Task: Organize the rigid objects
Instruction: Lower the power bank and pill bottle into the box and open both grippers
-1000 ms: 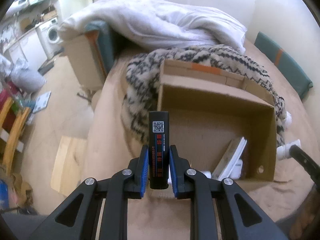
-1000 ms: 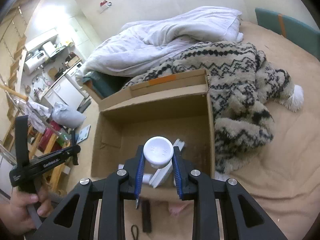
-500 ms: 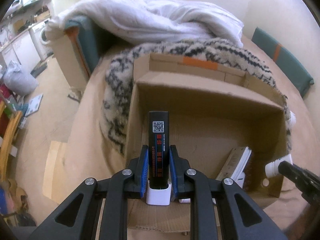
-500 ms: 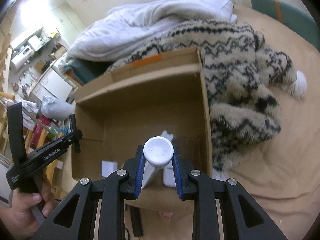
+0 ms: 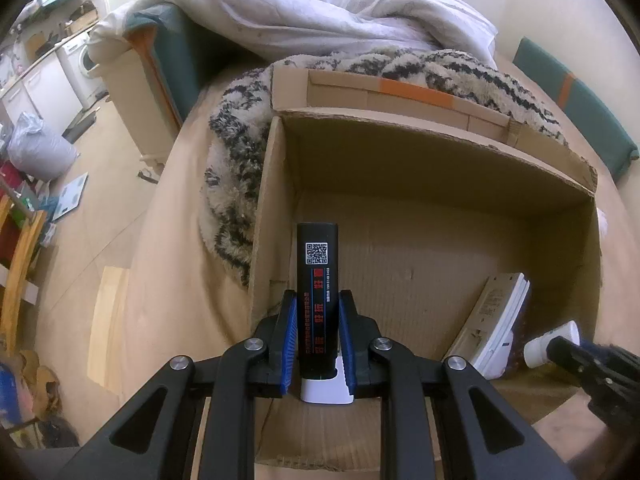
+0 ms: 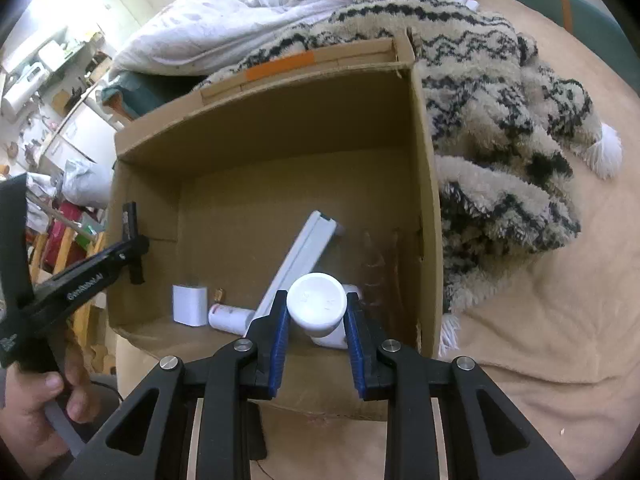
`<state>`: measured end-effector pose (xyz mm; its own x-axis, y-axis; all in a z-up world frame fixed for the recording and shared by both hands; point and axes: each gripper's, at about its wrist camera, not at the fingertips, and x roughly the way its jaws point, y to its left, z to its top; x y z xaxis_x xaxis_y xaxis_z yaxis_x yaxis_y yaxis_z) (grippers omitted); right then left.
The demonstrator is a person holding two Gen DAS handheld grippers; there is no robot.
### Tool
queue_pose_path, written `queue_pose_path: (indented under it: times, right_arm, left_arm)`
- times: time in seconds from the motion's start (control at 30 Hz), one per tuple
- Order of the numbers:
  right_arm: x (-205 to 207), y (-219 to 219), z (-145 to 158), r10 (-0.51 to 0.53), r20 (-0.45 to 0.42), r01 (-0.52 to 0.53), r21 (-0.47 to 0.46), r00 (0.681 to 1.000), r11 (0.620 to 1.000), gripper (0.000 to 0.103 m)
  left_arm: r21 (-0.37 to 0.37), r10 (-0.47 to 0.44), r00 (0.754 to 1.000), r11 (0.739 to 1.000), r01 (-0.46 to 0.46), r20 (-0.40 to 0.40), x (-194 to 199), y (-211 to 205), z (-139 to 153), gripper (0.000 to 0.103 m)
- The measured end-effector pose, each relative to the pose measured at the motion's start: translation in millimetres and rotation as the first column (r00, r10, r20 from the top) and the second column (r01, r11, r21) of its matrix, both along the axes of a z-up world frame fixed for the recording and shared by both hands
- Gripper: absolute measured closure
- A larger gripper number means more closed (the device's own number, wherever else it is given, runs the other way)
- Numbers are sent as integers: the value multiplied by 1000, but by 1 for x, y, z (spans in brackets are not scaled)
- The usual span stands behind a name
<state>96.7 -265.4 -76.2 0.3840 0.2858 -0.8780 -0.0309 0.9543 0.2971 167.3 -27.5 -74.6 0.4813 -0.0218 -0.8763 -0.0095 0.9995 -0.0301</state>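
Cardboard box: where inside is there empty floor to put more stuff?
The cardboard box has bare floor along its back wall and middle. Its near edge is crowded: white charger block, small white bottle and leaning white remote.

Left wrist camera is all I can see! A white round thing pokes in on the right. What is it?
Observer: A white cap, squeezed between the right gripper's blue pads, over the cardboard box's near right corner.
Operator: Is anything hiding by my black stick?
Observer: Yes, a small white bottle lies on its side next to the white block.
Operator: Who holds my gripper?
Observer: A hand grips the left gripper's handle, outside the box's left wall.
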Motion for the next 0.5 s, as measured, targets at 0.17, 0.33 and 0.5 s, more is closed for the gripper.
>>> queue_pose_path:
  times: [0.17, 0.33, 0.5]
  right_arm:
    - [1, 1, -2, 1, -3, -1, -6, 1000, 1000, 75]
    - [3, -1, 3, -13, 18, 12, 16, 1000, 1000, 75]
    - [3, -5, 7, -31, 32, 29, 53, 999, 998, 72]
  left_arm:
    - [13, -19, 1000, 1000, 19, 1, -2, -4, -1, 85]
    - [12, -39, 999, 999, 39, -2, -3, -9, -2, 85]
    - [39, -66, 997, 997, 65, 35, -7, -16, 6, 72]
